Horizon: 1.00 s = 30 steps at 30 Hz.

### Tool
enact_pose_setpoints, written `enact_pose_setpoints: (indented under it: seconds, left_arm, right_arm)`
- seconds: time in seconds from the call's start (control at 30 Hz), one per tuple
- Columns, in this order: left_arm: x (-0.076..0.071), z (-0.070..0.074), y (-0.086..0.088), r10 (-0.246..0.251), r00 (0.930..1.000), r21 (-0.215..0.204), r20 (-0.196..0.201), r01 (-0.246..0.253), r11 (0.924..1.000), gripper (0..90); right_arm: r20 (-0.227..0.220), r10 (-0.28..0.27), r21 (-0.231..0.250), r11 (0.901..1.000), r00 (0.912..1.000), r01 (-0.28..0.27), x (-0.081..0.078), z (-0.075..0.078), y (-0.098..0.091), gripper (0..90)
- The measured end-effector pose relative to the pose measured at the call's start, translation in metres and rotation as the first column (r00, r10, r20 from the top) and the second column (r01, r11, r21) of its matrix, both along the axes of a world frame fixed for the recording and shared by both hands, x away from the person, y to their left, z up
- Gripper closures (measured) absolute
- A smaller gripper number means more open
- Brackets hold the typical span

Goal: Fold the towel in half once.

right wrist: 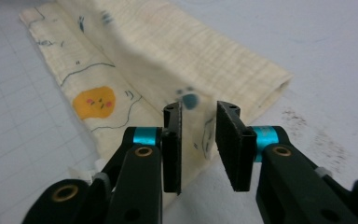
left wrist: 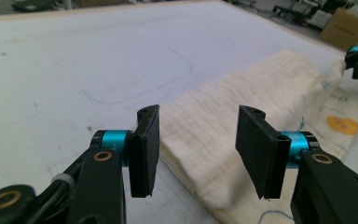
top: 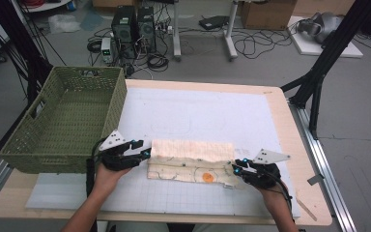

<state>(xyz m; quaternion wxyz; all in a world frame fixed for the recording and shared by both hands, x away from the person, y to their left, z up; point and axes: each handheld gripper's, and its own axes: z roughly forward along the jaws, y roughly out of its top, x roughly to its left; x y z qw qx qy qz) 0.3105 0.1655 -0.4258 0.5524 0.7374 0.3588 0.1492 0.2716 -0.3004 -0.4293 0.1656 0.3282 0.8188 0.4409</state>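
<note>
Cream printed cloth [top: 192,162] folded over lengthwise, flat on mat. Left gripper [left wrist: 198,140] spread, clear of cloth. Right gripper [right wrist: 199,140] parted, cloth edge loose between jaws. Further folding, transfer to green wicker basket [top: 63,123] likely pending.

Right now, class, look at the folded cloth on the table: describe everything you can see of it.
The cloth is cream, soft and finely ribbed, folded lengthwise so its upper layer covers the far half. The lower layer shows thin drawn lines and an orange smiling blob. It lies flat on the white gridded mat, right of the green basket. The left gripper stands open at its left end; the right gripper is open, with a cloth edge between its jaws.
</note>
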Motion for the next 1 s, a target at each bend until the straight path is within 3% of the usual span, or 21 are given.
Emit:
enact_pose_setpoints:
  seconds: [0.07,0.2,0.33,0.47,0.57,0.7,0.8,0.83,0.9,1.0]
  left_arm:
    - [0.001,0.003,0.003,0.016,0.9998,-0.014,0.008,-0.016,0.9998,49.8]
    - [0.006,0.001,0.001,0.020,0.9997,-0.002,-0.012,-0.020,0.9998,50.1]
    - [0.012,-0.003,-0.010,0.000,0.9997,0.042,-0.023,0.001,0.9991,50.1]
    - [0.026,-0.005,-0.018,0.033,0.9983,0.058,-0.048,-0.030,0.9979,46.6]
    - [0.036,-0.007,-0.025,0.048,0.9962,0.086,-0.073,-0.042,0.9954,45.6]
    - [0.045,-0.015,-0.030,0.068,0.9920,0.123,-0.106,-0.055,0.9909,48.3]
    - [0.050,-0.020,-0.032,0.081,0.9884,0.135,-0.128,-0.064,0.9887,47.9]
    - [0.050,-0.021,-0.033,0.083,0.9879,0.135,-0.131,-0.065,0.9888,47.6]
    - [0.049,-0.020,-0.033,0.081,0.9888,0.138,-0.125,-0.063,0.9884,46.8]
    - [0.049,-0.018,-0.031,0.083,0.9893,0.136,-0.119,-0.067,0.9885,45.8]
  right_arm:
    - [0.014,-0.019,0.041,0.9990,0.9997,0.019,-0.005,0.004,-0.007,67.2]
    - [0.028,-0.059,0.066,0.9961,0.9978,0.057,-0.007,0.008,-0.016,64.3]
    - [0.027,-0.085,0.059,0.9948,0.9961,0.083,-0.003,0.008,-0.014,61.8]
    - [0.025,-0.125,0.036,0.9916,0.9919,0.124,0.011,0.006,-0.006,58.8]
    - [-0.009,-0.156,0.021,0.9874,0.9877,0.157,0.027,0.001,0.004,58.7]
    - [-0.073,-0.145,-0.017,0.9894,0.9868,0.144,0.045,-0.012,0.023,59.1]
    - [-0.089,-0.138,-0.064,0.9891,0.9864,0.133,0.051,-0.019,0.031,66.6]
    - [-0.076,-0.135,-0.071,0.9890,0.9880,0.129,0.051,-0.020,0.031,74.2]
    - [-0.094,-0.124,-0.080,0.9900,0.9878,0.116,0.048,-0.018,0.028,85.0]
    - [-0.107,-0.116,-0.118,0.9877,0.9875,0.104,0.043,-0.014,0.025,85.5]
